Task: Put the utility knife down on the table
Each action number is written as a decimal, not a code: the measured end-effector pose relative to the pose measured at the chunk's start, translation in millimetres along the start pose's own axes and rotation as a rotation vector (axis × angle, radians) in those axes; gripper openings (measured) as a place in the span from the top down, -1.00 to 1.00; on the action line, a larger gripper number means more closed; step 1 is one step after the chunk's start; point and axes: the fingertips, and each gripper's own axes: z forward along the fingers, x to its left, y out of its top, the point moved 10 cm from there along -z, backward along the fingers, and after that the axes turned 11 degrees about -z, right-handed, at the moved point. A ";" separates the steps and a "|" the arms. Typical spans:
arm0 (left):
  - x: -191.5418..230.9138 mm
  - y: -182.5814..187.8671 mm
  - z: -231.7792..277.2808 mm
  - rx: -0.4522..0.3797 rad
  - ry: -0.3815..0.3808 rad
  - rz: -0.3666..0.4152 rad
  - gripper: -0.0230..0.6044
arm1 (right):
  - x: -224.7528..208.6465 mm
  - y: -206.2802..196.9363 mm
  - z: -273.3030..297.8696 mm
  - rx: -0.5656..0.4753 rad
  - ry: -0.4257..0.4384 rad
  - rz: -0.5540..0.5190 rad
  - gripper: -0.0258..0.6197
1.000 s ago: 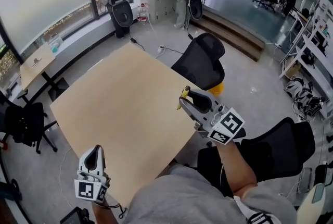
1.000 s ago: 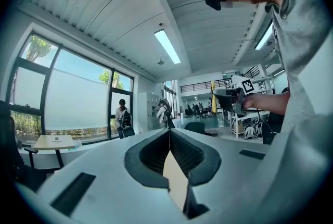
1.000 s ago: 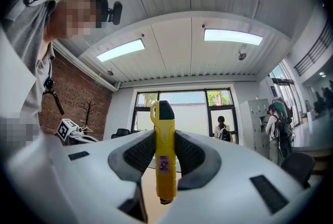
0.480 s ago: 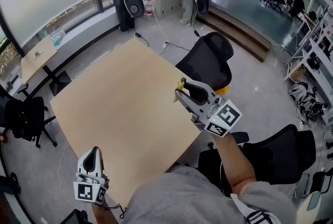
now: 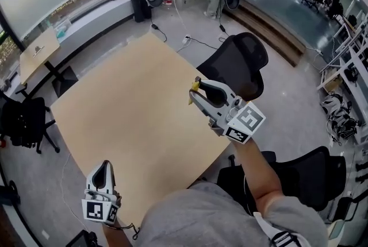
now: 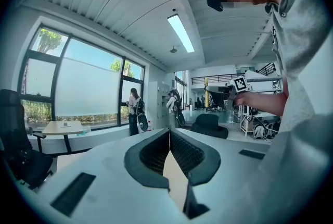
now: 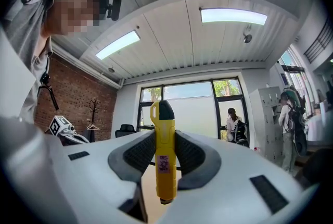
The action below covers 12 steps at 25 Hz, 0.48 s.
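Utility knife (image 7: 163, 163): yellow body with a black tip, pinched across its middle by the right gripper. It stands lengthwise along the fingers, and its black tip sticks out past them. It is off the desk.
Right gripper (image 5: 194, 92): the fingers (image 7: 193, 155) are closed on the knife from both sides. It is held over the right edge of the desk, just in front of the black office chair (image 5: 236, 62).
Left gripper (image 5: 104, 166): the fingers (image 6: 152, 151) are pressed together at their tips with nothing between them. It sits low at the near left corner of the desk, well apart from the right gripper.
Desk (image 5: 126, 114): a pale wooden top.
Surroundings: a small table (image 5: 39, 51) stands by the window, and people stand beyond the far end of the desk.
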 end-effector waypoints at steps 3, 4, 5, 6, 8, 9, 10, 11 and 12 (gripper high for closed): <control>-7.6 -8.5 5.9 0.000 0.004 -0.004 0.91 | -7.8 -8.5 -1.2 0.007 0.021 0.013 0.56; -11.8 -7.6 10.2 -0.002 0.003 -0.004 0.91 | -13.5 -8.4 -1.7 0.011 0.028 0.018 0.56; -16.1 -3.5 18.6 0.001 0.004 -0.003 0.91 | -24.3 -5.8 0.3 0.016 0.034 0.020 0.56; -19.5 2.5 31.6 0.016 0.008 -0.002 0.91 | -40.5 -1.7 6.5 0.024 0.039 0.016 0.56; -20.6 10.9 60.2 0.108 0.044 -0.001 0.91 | -78.7 -7.7 31.0 0.037 0.067 0.026 0.56; -18.7 11.1 69.4 0.147 0.077 -0.011 0.91 | -93.1 -22.9 46.0 0.039 0.093 0.054 0.56; -15.5 9.9 74.8 0.158 0.107 -0.028 0.91 | -101.4 -39.4 60.0 0.040 0.116 0.079 0.56; -10.6 8.5 78.5 0.147 0.121 -0.040 0.91 | -104.8 -51.8 70.7 0.039 0.128 0.089 0.56; -4.6 8.3 82.1 0.121 0.117 -0.039 0.91 | -105.5 -59.4 77.9 0.038 0.126 0.088 0.56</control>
